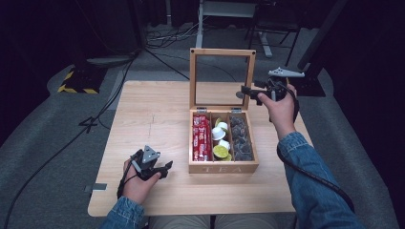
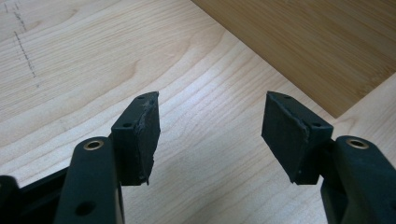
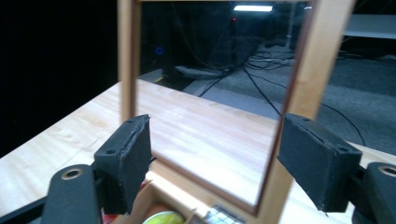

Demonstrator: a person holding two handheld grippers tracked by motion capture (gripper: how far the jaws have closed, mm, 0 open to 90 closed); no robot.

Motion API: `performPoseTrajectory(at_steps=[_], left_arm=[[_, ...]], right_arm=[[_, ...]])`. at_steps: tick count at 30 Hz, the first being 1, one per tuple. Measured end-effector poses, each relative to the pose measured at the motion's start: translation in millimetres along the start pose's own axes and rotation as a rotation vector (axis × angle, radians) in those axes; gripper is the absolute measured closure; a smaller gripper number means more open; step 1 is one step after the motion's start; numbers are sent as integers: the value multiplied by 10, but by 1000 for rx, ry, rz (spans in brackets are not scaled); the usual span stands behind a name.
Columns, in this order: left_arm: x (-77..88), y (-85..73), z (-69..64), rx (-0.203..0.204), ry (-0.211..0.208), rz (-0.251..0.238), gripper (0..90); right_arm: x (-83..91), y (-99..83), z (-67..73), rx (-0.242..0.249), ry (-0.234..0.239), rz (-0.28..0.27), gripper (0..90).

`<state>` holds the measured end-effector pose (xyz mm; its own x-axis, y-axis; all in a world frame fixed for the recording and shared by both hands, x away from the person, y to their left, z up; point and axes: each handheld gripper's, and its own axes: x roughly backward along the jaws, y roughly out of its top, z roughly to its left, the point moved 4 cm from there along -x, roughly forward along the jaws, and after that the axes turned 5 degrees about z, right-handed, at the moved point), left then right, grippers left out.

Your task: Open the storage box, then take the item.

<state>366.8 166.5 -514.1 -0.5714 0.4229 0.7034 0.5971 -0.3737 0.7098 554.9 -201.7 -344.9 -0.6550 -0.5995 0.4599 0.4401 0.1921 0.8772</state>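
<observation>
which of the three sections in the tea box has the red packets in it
The left section, on the side toward the left gripper. It holds red packets; the middle section has white and lime-green capsules, and the right section has dark grey ones.

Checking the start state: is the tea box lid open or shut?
Open. The lid stands upright on its hinges behind the tea box, and all three compartments show their contents from above.

1. The high view looks forward and down from above the person's side, taking in the whole table and the open tea box.
2. The left gripper view looks closely down along its jaws at the table and the box's wooden wall.
3. The right gripper view faces the box's raised lid from close by, across the table.
</observation>
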Motion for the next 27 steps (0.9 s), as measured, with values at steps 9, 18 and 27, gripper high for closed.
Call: performPoseTrajectory(at_steps=[9, 18, 27], left_arm=[[2, -9, 24, -3, 11, 5, 369], [-34, -109, 68, 6, 29, 58, 335], [-55, -178, 111, 15, 45, 87, 310]], right_arm=[[125, -97, 434, 68, 73, 17, 239], [93, -218, 718, 120, 118, 53, 231], [17, -319, 869, 132, 150, 89, 337]])
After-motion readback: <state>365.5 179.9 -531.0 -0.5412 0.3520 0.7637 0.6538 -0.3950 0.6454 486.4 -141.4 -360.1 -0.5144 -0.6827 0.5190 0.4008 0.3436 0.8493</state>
